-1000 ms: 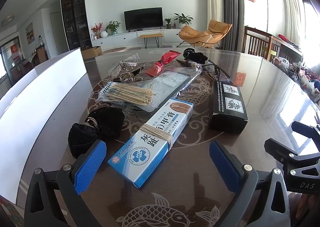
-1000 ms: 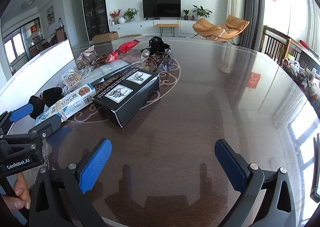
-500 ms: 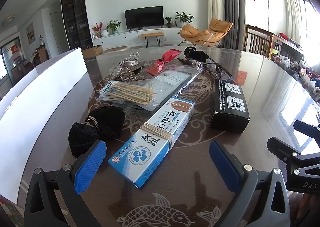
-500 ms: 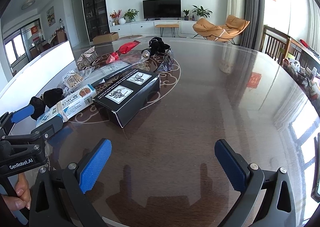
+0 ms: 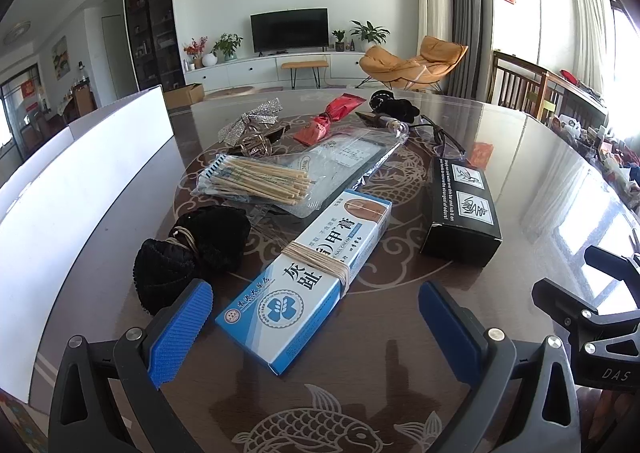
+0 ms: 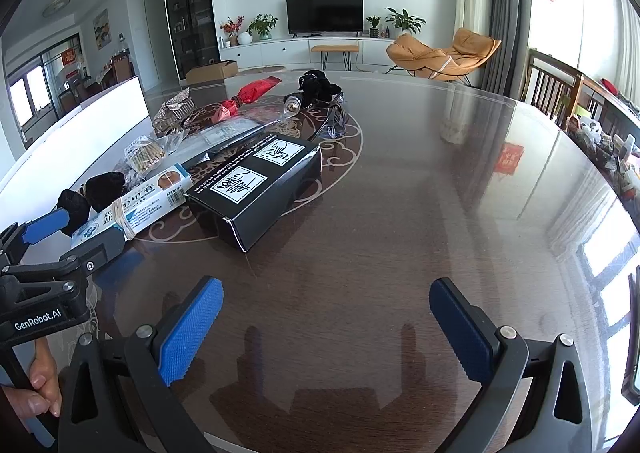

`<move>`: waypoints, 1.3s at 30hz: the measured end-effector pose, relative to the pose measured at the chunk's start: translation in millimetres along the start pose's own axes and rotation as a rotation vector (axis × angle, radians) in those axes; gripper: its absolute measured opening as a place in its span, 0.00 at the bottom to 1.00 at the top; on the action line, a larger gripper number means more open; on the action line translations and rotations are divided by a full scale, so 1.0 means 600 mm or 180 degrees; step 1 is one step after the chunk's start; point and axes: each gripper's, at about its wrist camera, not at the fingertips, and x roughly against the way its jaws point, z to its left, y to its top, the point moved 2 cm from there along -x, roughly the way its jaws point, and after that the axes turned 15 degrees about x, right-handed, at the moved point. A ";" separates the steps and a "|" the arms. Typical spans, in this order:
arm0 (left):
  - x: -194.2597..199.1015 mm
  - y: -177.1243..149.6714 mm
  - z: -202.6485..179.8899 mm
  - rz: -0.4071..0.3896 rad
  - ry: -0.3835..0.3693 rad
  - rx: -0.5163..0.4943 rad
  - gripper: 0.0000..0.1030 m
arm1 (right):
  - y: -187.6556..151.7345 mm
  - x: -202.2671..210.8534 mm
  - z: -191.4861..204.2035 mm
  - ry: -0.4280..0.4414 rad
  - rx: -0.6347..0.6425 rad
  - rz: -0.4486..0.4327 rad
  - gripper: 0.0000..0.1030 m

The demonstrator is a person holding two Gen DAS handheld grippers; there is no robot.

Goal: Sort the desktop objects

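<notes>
Little has changed over the last second: both views sit almost as before, the left gripper (image 5: 316,327) edged only slightly toward the clutter, with nothing lifted. Its jaws are spread wide and empty, ribbed blue pads flanking the near end of the blue-and-white carton (image 5: 308,279), a long cardboard box bound with a band of pale twine. At 10 o'clock from that carton lies a black ruffled fabric piece (image 5: 188,253) with a thin ring around its middle. Beyond, at 12 o'clock, a crinkled clear bag holds a bundle of wooden sticks (image 5: 260,181). The matte black box (image 5: 460,209), rectangular with white printed panels, rests at 2 o'clock. Farther back are a glittery silver bow (image 5: 250,121), a red wrapper (image 5: 330,119), and clear glasses (image 5: 442,137).

The right gripper (image 6: 322,323) hovers over bare glossy brown surface (image 6: 440,213), jaws likewise spread and empty; the black box is at 11 o'clock from it. A hand (image 6: 38,389) grips the left tool's handle.
</notes>
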 end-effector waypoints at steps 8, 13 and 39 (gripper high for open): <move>0.000 0.000 0.000 0.0000 0.0002 -0.0001 1.00 | 0.000 -0.003 -0.001 0.0011 -0.0057 -0.0016 1.00; 0.000 0.000 0.000 0.0004 0.0007 -0.0014 1.00 | 0.000 -0.004 0.000 -0.0003 -0.0038 0.0037 1.00; 0.003 0.002 0.007 -0.0003 -0.0019 0.0035 1.00 | 0.003 -0.020 0.019 0.0052 0.0126 0.0169 1.00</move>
